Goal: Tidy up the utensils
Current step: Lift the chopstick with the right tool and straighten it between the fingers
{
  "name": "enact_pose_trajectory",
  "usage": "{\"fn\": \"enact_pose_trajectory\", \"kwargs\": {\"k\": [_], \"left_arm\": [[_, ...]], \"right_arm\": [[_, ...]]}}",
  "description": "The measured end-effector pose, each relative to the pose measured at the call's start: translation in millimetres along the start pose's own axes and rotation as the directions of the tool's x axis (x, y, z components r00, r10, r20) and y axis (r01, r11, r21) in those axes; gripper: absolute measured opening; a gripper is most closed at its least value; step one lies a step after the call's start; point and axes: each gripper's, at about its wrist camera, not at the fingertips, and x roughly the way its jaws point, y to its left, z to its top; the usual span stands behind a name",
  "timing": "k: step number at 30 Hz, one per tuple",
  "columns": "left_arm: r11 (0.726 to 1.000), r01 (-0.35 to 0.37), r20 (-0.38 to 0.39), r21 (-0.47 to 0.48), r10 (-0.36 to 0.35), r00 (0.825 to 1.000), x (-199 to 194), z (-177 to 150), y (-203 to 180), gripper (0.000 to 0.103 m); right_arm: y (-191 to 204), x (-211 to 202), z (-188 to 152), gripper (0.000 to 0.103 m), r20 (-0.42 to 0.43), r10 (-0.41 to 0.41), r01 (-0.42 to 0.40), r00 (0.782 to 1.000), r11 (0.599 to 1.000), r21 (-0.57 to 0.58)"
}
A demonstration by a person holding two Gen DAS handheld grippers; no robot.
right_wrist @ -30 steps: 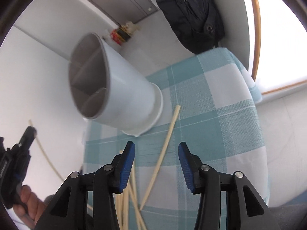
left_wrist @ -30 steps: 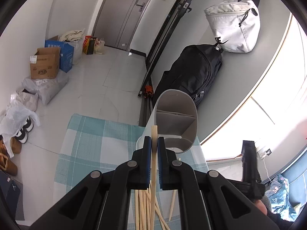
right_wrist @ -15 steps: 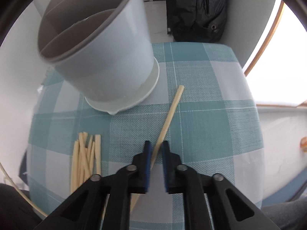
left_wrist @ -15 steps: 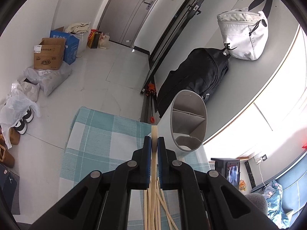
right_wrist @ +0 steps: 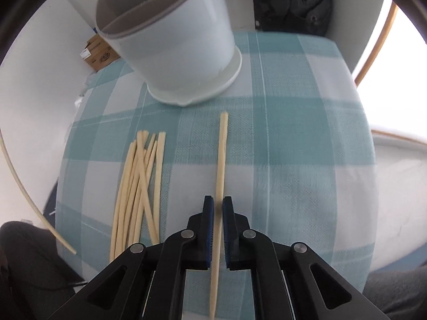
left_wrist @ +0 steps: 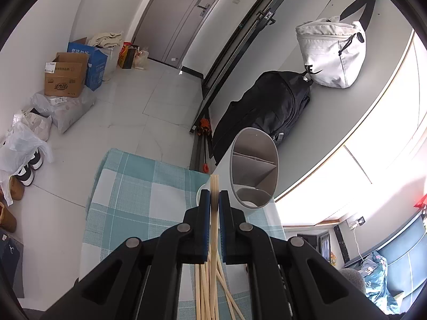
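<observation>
**Chopstick pinch: light, stiff, slick — hold near mid-length**

While one loose chopstick [right_wrist: 222, 160] lies on the checked cloth [right_wrist: 307, 160], it is bracketed by the right gripper [right_wrist: 218, 208]; the jaws have just been opening a touch after closing in, and contact with the pads cannot be confirmed, so a firm grasp is not assumed. Low weight, high stiffness and a smooth round surface are judged: rolling and pivoting are likely if it is pinched near an end. A hold closer to mid-length is advised. A second chopstick [left_wrist: 214, 186] is clenched by the left gripper [left_wrist: 214, 200], tip projecting towards the holder. The remaining bundle of chopsticks [right_wrist: 138, 186] is laid just left of the single one. The divided utensil holder [right_wrist: 170, 37] stands beyond, compartments seen empty.
</observation>
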Motion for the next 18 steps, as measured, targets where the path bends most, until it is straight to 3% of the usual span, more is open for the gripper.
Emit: {"fn": "enact_pose_trajectory", "kwargs": {"k": [3,10,12,13,14,18], "left_arm": [[1.000,-0.001,-0.008,-0.006,0.000,1.000,2.7,-0.7,0.9,0.002],[1.000,0.002,-0.025,0.017,-0.001,1.000,8.4,-2.9,-1.3,0.002],[1.000,0.002,-0.027,0.023,-0.001,1.000,10.5,-2.8,-3.0,0.002],[1.000,0.003,-0.026,0.029,-0.002,1.000,11.4,-2.7,-4.5,0.002],[0.999,0.004,-0.025,0.034,-0.003,1.000,11.7,-2.7,-5.7,0.002],[0.998,-0.002,-0.025,0.058,0.003,1.000,12.4,-5.0,-10.4,0.002]], "right_arm": [[-4.0,6.4,18.5,0.027,0.013,0.014,-0.014,1.000,1.000,0.005],[1.0,15.7,41.2,0.028,0.060,-0.034,0.036,0.998,0.999,-0.040],[3.2,14.1,39.9,0.024,0.077,-0.065,0.068,0.995,0.997,-0.043],[6.4,17.9,41.0,0.010,0.086,-0.072,0.076,0.994,0.996,-0.045],[5.7,18.0,40.3,0.007,0.093,-0.066,0.070,0.993,0.997,-0.044],[-0.1,13.0,31.8,0.005,0.126,-0.017,0.017,0.992,1.000,-0.002]]}}
